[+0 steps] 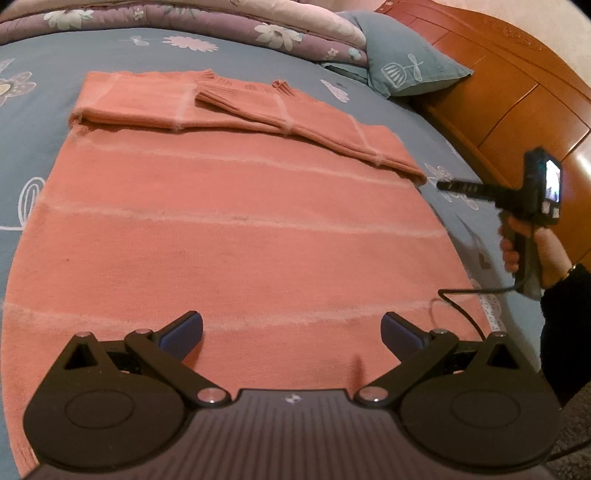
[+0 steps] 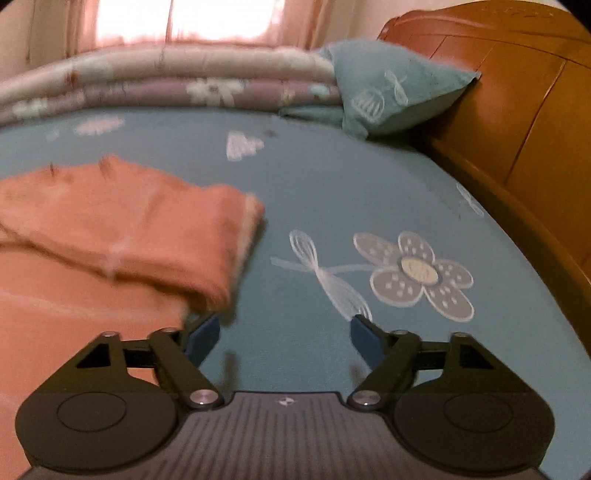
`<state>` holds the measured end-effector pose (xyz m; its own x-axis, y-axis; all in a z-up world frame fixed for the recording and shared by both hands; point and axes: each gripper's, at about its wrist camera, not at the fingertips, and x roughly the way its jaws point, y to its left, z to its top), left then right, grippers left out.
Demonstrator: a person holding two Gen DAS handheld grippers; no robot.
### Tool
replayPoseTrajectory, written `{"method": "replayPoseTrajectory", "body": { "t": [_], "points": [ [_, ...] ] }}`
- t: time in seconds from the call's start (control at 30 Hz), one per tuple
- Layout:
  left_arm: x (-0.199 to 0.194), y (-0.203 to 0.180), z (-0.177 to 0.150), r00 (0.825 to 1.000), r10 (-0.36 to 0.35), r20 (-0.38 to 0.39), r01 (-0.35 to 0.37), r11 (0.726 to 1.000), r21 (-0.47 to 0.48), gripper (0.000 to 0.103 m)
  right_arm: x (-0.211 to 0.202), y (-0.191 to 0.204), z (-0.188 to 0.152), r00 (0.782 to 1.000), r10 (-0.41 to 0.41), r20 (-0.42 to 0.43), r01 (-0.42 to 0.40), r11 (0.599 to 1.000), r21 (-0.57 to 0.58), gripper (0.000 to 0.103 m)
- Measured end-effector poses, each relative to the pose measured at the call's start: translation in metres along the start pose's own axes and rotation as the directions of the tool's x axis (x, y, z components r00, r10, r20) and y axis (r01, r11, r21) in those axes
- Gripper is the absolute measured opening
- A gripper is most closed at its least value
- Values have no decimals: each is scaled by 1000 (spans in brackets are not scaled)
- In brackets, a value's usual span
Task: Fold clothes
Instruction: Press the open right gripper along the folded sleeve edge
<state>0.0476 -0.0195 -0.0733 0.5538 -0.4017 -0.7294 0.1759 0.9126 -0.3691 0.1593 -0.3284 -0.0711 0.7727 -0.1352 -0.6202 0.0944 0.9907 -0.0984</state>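
A blue-grey bed sheet printed with pale flowers covers the bed; a carved orange wooden headboard runs along the right, and folded floral quilts and a teal pillow lie at the far end. In the middle of the bed lies the salmon knit sweater, flat, with thin pale stripes and both ribbed-cuff sleeves folded across its far part. The left hand-held gripper hovers over the sweater's near hem, fingers spread, holding nothing. The right hand-held gripper, spread and empty, sits over bare sheet just right of the sweater.
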Motion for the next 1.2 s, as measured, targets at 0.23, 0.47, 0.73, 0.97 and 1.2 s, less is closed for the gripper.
{"method": "replayPoseTrajectory", "body": {
  "t": [0.23, 0.47, 0.73, 0.97, 1.2],
  "points": [
    [2, -3, 0, 1000, 7, -7, -7, 1000, 5, 102, 43, 10, 44, 974, 218, 68, -223, 972, 76, 13],
    [5, -6, 1, 1000, 14, -18, -14, 1000, 11, 102, 97, 4, 34, 974, 222, -42, -215, 969, 123, 7],
    [10, -10, 2, 1000, -6, -25, 6, 1000, 23, 102, 69, -4, 26, 968, 244, -61, -231, 959, 163, 14],
    [8, -10, 1, 1000, 0, -28, 1, 999, 32, 102, 48, 7, 8, 981, 194, -15, -193, 979, 61, 26],
    [8, -8, 17, 999, -24, -26, 25, 999, 42, 102, 40, 16, 13, 981, 192, -22, -192, 981, 20, 26]
  ]
}}
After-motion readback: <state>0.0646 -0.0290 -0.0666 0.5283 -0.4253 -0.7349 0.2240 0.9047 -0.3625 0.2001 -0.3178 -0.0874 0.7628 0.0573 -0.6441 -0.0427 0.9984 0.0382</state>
